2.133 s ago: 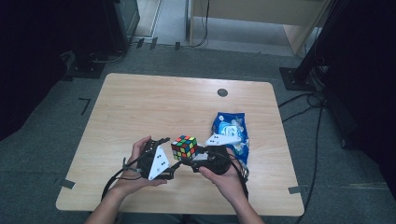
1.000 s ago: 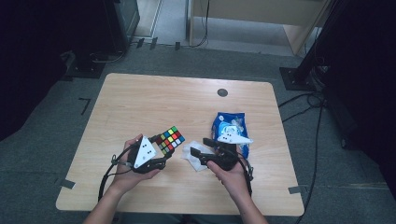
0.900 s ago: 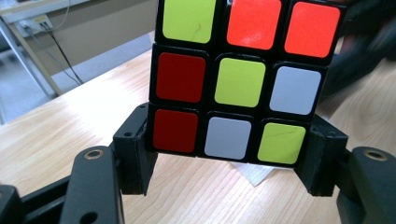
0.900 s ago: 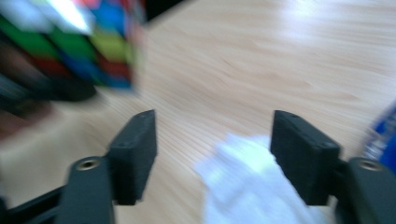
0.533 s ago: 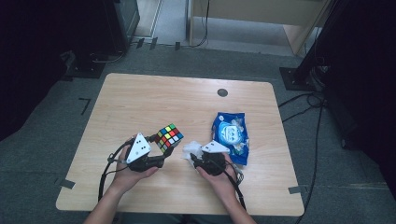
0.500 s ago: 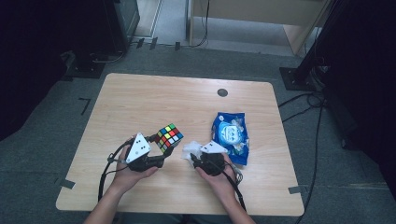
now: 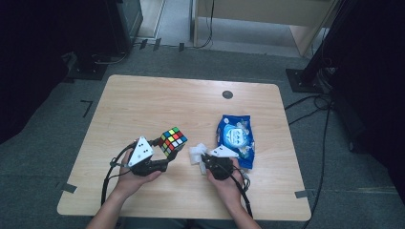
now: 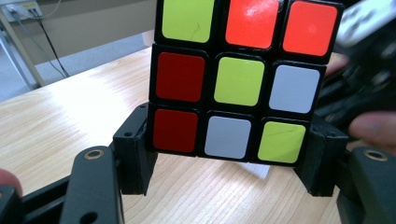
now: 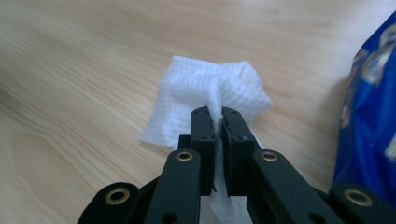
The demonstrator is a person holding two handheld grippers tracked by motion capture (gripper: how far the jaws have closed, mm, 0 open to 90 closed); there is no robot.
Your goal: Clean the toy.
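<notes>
White wet wipe [image 9: 212, 95] pinched on the wooden worktop [image 7: 157, 105] by right tongs [image 9: 215, 122], just closed, likely for cleaning. One Rubik's cube [image 7: 173, 140] clamped in left tongs [image 8: 229, 156], lifted and tilted, face offered for wiping. One blue wipes packet [image 7: 235, 138] lying just beside.

The desk [image 7: 143, 109] carries one puzzle cube [image 7: 173, 140], one white wipe [image 7: 196, 153] and one blue packet [image 7: 235, 138]. Two tongs are counted, left [image 7: 162, 149] and right [image 7: 204, 161]. One dark round spot [image 7: 227, 94], possibly a grommet, sits far back.

Dim, dark-edged overhead picture; close-ups bright, glare on cube [image 8: 238, 77].
</notes>
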